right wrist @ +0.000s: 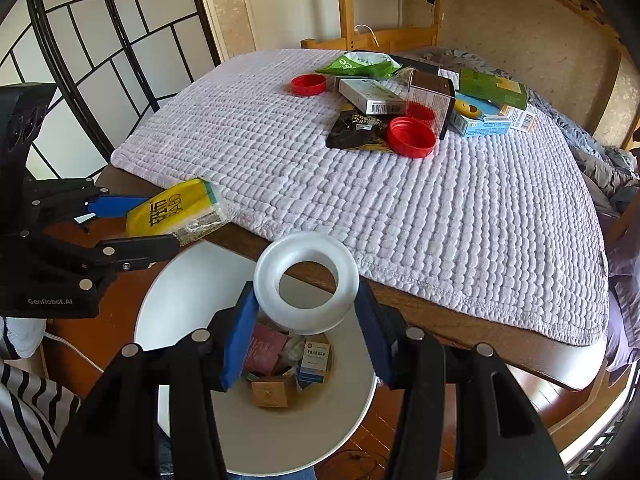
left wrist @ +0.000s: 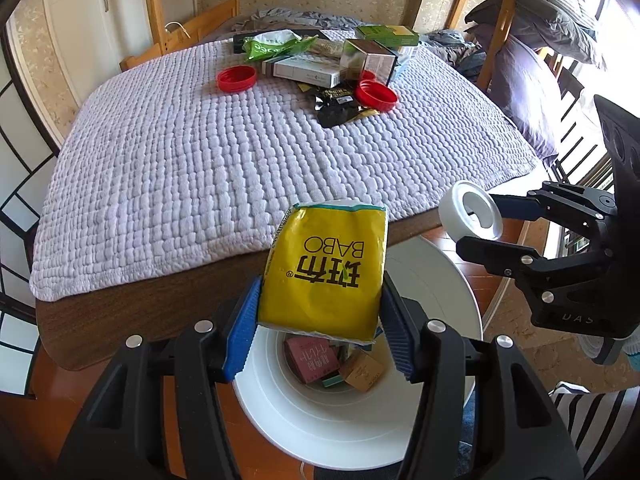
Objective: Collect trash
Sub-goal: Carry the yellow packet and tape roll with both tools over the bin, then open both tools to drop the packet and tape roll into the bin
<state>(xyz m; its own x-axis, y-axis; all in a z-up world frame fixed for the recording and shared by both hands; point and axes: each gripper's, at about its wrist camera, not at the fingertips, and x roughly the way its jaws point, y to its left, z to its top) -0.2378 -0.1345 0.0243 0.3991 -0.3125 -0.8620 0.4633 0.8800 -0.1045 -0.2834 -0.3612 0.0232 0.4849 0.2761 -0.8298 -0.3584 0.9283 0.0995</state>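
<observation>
My left gripper (left wrist: 320, 312) is shut on a yellow "BABO" packet (left wrist: 326, 270) and holds it above the white trash bin (left wrist: 316, 432); the packet also shows in the right wrist view (right wrist: 168, 210). My right gripper (right wrist: 306, 312) is shut on a white ring (right wrist: 306, 282) and holds it over the same bin (right wrist: 280, 440). The ring also shows in the left wrist view (left wrist: 472, 210). The bin holds several small boxes (right wrist: 272, 390). More trash lies at the far side of the quilted table (left wrist: 240, 168): red lids (left wrist: 237, 79), a black pouch (left wrist: 340, 106), a green bag (left wrist: 268, 46) and cartons (left wrist: 308, 72).
A lattice screen (right wrist: 100, 40) stands to the left of the table. Wooden bed frames (left wrist: 160, 8) and bedding (left wrist: 540, 40) stand behind and to the right. The bin stands on a wooden floor (right wrist: 80, 292) by the table's near edge. Striped fabric (left wrist: 592, 420) lies low at the side.
</observation>
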